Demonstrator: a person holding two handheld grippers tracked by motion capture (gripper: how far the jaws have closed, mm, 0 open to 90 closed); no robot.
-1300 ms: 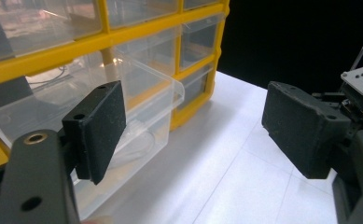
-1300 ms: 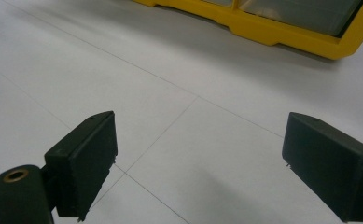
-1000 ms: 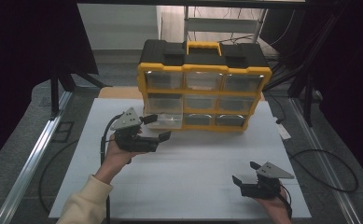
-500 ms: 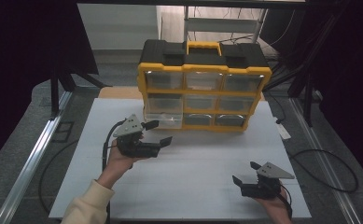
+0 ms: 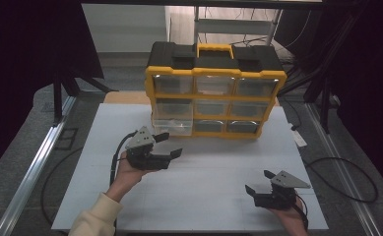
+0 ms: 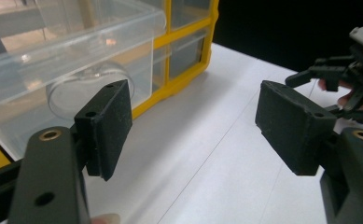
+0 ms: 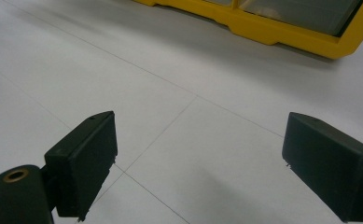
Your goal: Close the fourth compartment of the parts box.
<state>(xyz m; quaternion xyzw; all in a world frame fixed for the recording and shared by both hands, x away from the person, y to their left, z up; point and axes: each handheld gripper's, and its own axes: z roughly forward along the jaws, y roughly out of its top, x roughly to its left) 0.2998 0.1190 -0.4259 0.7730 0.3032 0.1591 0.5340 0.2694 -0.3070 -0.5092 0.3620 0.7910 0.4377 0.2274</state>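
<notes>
Bring left tongs (image 5: 168, 144), half-open, empty and just been narrowing, level to the pulled-out clear drawer (image 5: 173, 124) of the yellow cabinet (image 5: 213, 78); leave right tongs (image 5: 261, 183) wide, empty.

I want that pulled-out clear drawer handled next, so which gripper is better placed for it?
Probably the left gripper: it hangs right beside the clear drawer, jaws open. The right gripper sits far back near the table's near edge.

Left gripper (image 5: 169, 143) drops lower and slides back from the pulled-out clear plastic drawer (image 5: 172, 123) toward the counter's near edge, its empty jaws closing slightly.
</notes>
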